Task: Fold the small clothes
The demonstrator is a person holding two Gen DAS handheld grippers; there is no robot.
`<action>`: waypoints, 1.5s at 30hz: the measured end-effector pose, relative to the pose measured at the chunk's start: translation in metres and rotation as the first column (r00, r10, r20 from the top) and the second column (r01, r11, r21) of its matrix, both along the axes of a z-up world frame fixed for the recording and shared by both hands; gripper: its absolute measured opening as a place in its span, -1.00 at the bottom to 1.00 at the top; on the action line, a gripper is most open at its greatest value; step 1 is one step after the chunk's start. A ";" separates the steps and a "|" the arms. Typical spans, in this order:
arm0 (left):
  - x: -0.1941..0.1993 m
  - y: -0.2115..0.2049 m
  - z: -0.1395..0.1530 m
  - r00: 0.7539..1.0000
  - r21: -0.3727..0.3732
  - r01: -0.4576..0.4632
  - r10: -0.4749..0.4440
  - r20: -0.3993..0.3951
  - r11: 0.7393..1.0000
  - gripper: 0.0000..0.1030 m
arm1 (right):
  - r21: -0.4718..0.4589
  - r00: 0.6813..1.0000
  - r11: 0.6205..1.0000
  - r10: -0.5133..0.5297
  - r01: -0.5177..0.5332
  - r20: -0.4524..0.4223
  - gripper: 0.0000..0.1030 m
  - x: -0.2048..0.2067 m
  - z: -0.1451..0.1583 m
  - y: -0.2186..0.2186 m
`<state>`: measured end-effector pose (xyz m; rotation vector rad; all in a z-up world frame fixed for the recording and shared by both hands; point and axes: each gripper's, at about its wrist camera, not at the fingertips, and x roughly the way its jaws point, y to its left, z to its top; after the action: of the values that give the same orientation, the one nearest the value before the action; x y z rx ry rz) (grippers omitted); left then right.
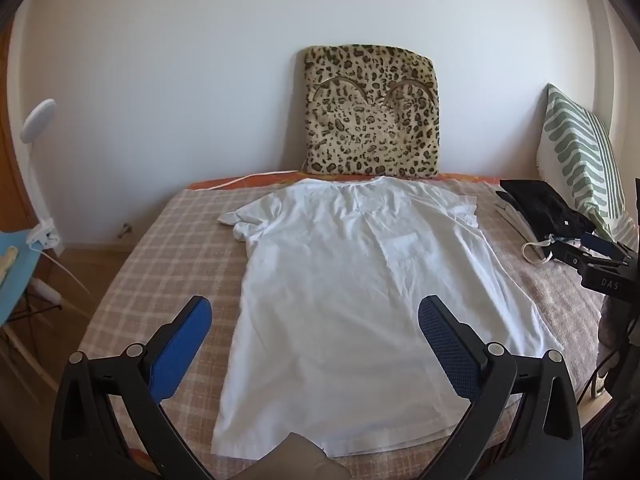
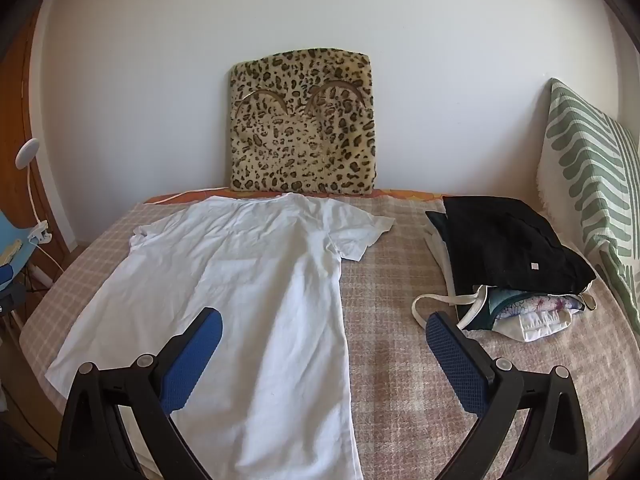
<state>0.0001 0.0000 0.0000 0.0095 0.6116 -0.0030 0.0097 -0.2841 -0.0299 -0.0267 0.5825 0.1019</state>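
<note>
A white T-shirt (image 1: 352,276) lies spread flat on the checked bed cover, collar toward the wall, hem toward me; it also shows in the right wrist view (image 2: 240,292). My left gripper (image 1: 316,316) is open and empty, hovering above the shirt's lower part near the hem. My right gripper (image 2: 324,332) is open and empty, above the shirt's lower right edge. The right gripper also shows at the right edge of the left wrist view (image 1: 600,264).
A leopard-print cushion (image 2: 304,128) leans on the wall behind the shirt. A black folded garment on a pile of clothes and a bag (image 2: 508,252) sits to the right, with a green-striped pillow (image 2: 592,184) beyond. A lamp (image 1: 38,120) and a blue chair (image 1: 16,260) stand left of the bed.
</note>
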 end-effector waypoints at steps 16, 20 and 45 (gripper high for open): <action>-0.001 -0.001 -0.003 1.000 0.011 0.002 -0.002 0.005 1.000 0.99 | 0.006 1.000 1.000 -0.002 0.002 -0.001 1.00 0.000 -0.001 0.000; -0.001 -0.001 -0.001 1.000 0.010 0.001 -0.001 0.007 1.000 0.99 | 0.008 1.000 1.000 0.000 0.000 -0.002 1.00 0.000 -0.001 -0.001; -0.002 -0.002 0.000 1.000 0.008 -0.003 0.003 0.011 1.000 0.99 | 0.012 1.000 1.000 0.003 -0.003 -0.003 1.00 0.001 -0.002 -0.001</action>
<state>-0.0021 -0.0017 0.0000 0.0160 0.6002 0.0020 0.0112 -0.2856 -0.0324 -0.0158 0.5853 0.1083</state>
